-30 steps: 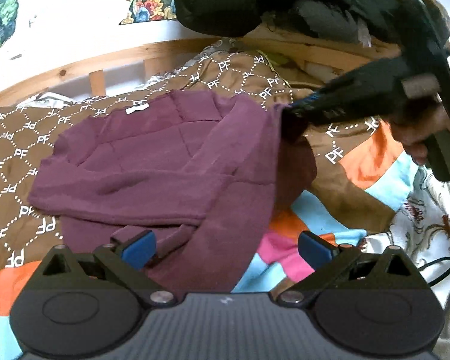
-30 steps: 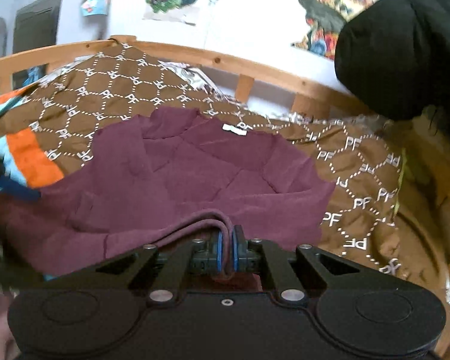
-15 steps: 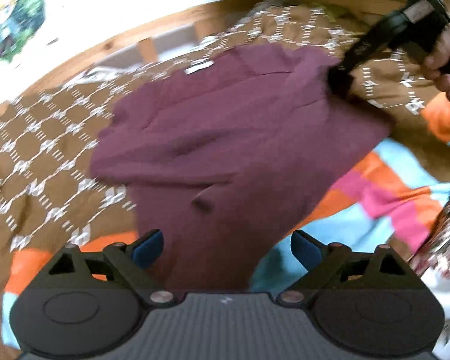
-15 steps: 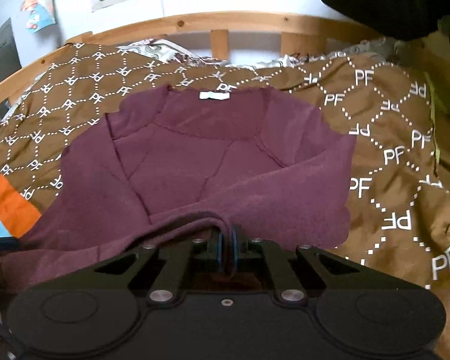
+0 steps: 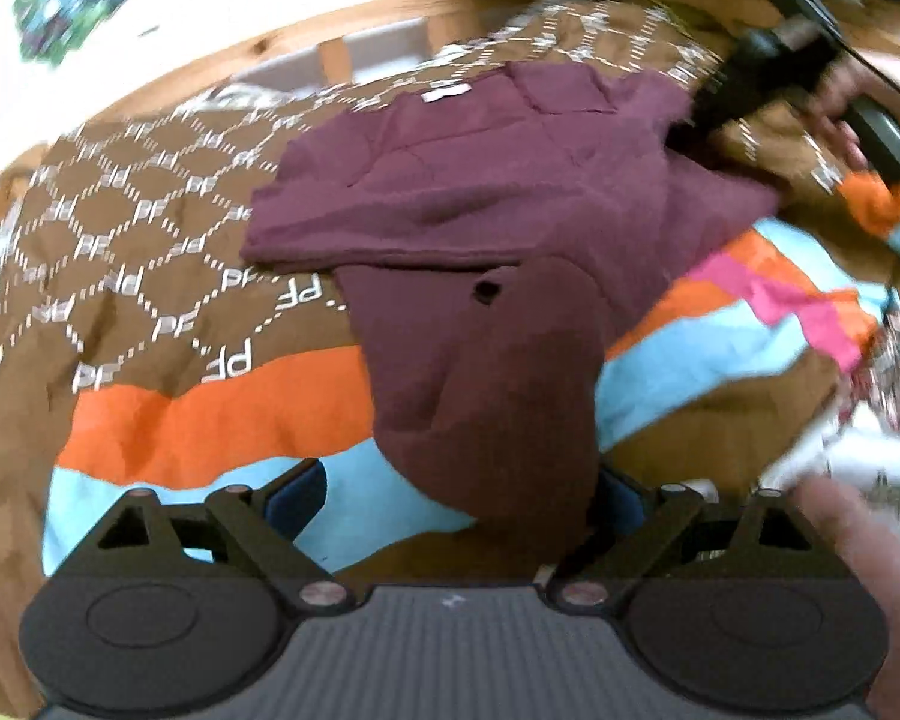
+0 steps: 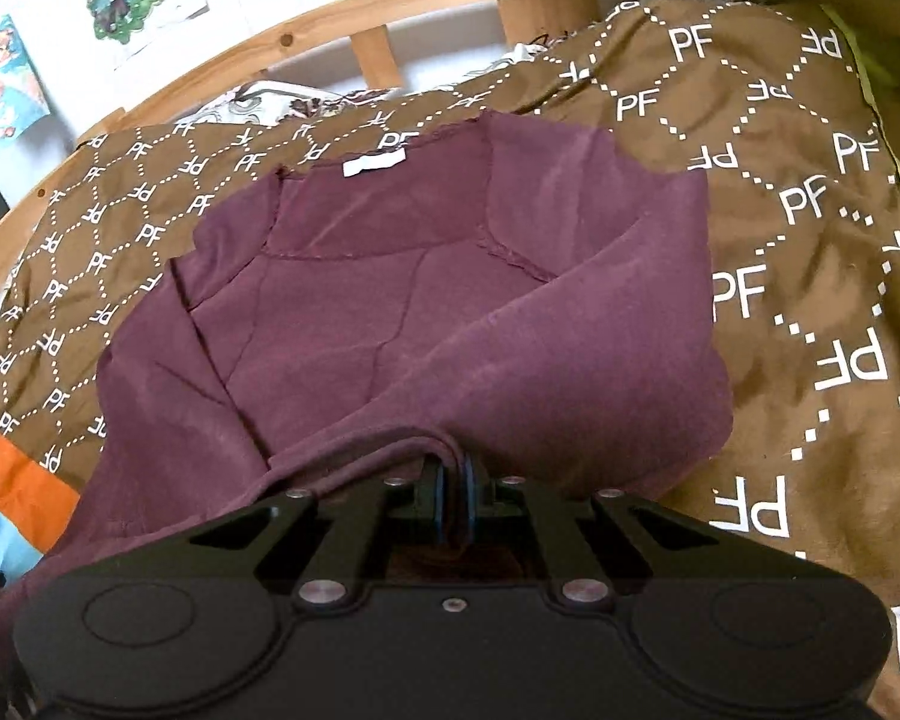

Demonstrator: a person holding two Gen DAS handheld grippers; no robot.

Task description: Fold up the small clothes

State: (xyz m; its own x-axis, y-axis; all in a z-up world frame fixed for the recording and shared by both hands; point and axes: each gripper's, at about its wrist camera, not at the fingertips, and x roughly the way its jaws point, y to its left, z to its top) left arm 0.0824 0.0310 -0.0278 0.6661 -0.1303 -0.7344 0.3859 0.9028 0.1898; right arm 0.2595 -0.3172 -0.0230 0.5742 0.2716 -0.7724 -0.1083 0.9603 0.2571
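A maroon sweater (image 5: pixel 480 192) with a white neck label (image 6: pixel 373 163) lies spread on the brown quilt. One side is folded over its middle. My right gripper (image 6: pixel 453 480) is shut on a bunched edge of the sweater (image 6: pixel 360 324), low over the quilt. In the left wrist view that right gripper (image 5: pixel 684 126) pinches the sweater's far right side, with a hand behind it. My left gripper (image 5: pixel 457 492) stands open. The sweater's long near end hangs between its blue pads (image 5: pixel 297 498), close to the right one, and is not pinched.
The brown "PF" quilt (image 6: pixel 810 210) covers the bed, with orange, blue and pink stripes (image 5: pixel 210 420) toward the near side. A wooden bed rail (image 6: pixel 390 6) runs along the far edge below a wall with posters. A hand (image 5: pixel 858 546) shows at the lower right, beside white floral fabric (image 5: pixel 888 420).
The right gripper has carried its pinched edge across and down toward the quilt, and has rolled. The left gripper has drawn back, so the sweater's near end now lies between its open fingers.
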